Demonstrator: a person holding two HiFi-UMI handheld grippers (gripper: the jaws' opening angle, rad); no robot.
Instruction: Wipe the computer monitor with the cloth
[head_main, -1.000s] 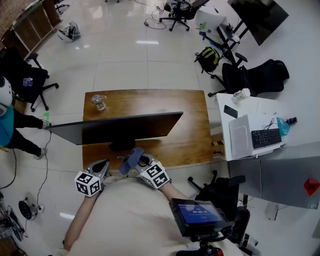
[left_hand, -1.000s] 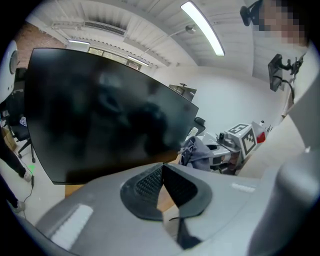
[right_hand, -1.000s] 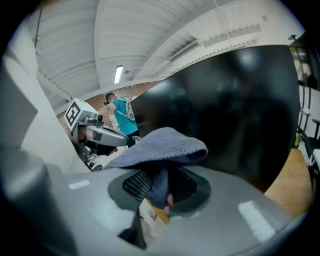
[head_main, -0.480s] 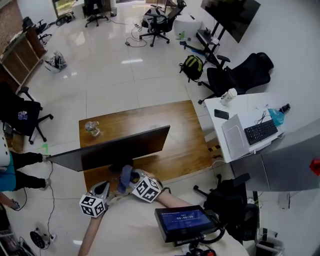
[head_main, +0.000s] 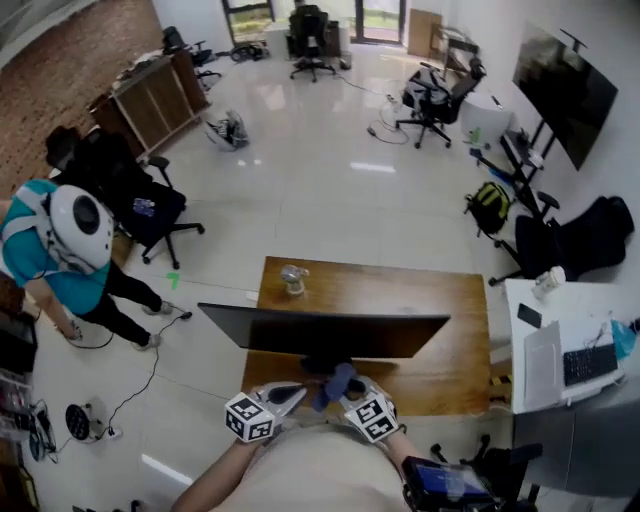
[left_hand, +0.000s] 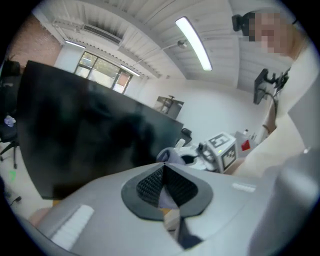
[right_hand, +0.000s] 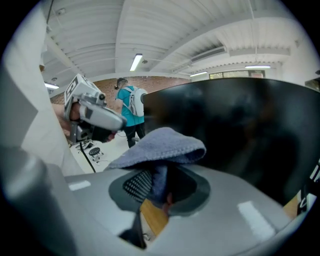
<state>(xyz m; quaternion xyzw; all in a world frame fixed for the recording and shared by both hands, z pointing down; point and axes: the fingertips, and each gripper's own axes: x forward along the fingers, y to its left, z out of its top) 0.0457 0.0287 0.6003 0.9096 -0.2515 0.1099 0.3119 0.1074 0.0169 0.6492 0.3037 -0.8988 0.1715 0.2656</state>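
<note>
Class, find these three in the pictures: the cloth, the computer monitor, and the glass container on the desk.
cloth (right_hand: 160, 145), right gripper view, on its draped top surface.
computer monitor (head_main: 330, 335), head view, on the middle of its dark panel.
glass container (head_main: 292, 279), head view, on its body.

from above, the monitor (head_main: 330, 333) hides most of its stand. the cloth's (right_hand: 160, 146) lower end disappears between the right gripper's (right_hand: 154, 190) jaws. a small clear object (head_main: 292, 278) on the desk (head_main: 430, 300) is too tiny to identify.

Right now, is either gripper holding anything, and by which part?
The right gripper holds the blue-grey cloth by a bunched fold pinched between its fingers; the rest flops over the tips. The left gripper is shut, empty.
</note>
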